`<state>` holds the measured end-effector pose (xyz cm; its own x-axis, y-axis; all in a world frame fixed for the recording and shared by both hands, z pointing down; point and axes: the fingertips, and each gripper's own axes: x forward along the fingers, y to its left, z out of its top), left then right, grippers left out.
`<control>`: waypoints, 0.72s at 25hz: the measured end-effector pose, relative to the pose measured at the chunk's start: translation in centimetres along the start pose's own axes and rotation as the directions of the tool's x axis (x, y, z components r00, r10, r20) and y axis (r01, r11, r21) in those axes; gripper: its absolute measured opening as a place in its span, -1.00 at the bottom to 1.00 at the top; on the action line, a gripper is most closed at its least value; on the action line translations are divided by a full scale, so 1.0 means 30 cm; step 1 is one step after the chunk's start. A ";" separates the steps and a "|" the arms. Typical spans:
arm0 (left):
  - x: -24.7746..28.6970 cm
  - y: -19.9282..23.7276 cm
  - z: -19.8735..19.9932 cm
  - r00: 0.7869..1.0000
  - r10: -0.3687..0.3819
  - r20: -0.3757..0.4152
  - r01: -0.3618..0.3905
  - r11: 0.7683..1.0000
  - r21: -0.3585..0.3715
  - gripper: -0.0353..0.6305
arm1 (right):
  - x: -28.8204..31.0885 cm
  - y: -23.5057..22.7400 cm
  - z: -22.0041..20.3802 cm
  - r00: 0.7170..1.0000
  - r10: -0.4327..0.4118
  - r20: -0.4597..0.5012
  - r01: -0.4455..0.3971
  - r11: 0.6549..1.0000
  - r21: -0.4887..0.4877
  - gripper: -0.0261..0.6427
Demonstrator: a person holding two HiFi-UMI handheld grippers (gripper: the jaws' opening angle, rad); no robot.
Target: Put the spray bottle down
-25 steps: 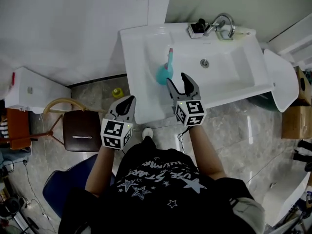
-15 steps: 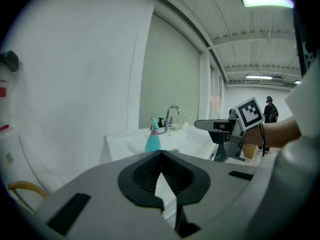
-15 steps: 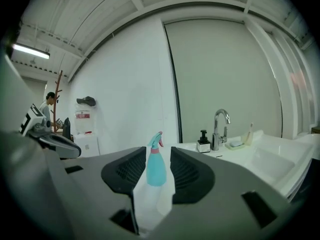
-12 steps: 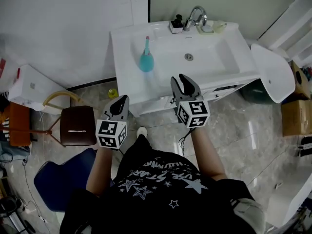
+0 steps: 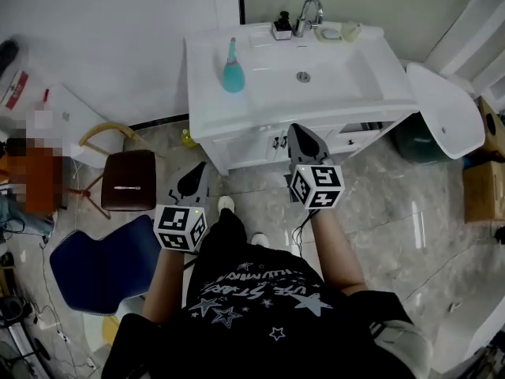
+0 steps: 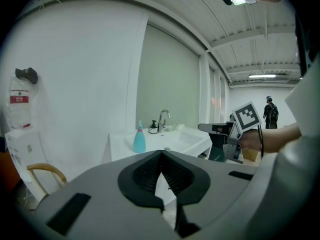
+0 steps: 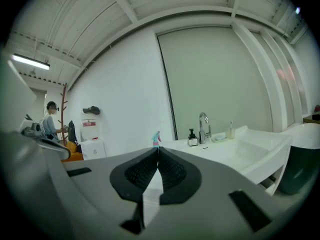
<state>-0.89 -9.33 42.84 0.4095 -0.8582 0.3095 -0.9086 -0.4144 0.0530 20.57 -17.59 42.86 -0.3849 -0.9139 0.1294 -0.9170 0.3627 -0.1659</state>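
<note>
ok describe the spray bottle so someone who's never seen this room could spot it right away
Find the white washbasin against the wall. On its flat ledge left of the bowl the spray bottle stands upright, alone. It is the only turquoise thing there, pink at the nozzle; the dark soap dispenser and chrome tap sit at the back, behind the bowl.

The person wears a black short-sleeved T-shirt (image 5: 252,290) printed with white stars and lettering, with white shoes (image 5: 226,204) at its 12 o'clock. The left gripper (image 5: 196,176) and right gripper (image 5: 302,136) are grey with black ribbed pads (image 6: 147,174). Each carries a white cube (image 5: 180,227) bearing black square markers. A thin black cable (image 5: 297,229) hangs at the right gripper's 6 o'clock.
</note>
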 end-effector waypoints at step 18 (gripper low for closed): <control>-0.252 -0.080 -0.091 0.995 -0.102 -0.017 0.103 0.994 0.027 -0.85 | -0.300 0.124 -0.024 0.996 -0.086 -0.003 0.086 0.996 0.021 -0.89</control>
<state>-2.04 -1.02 42.97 0.4989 -0.8061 0.3183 -0.8591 -0.5083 0.0593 20.55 -7.90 41.78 -0.3052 -0.9410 0.1462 -0.9442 0.2790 -0.1751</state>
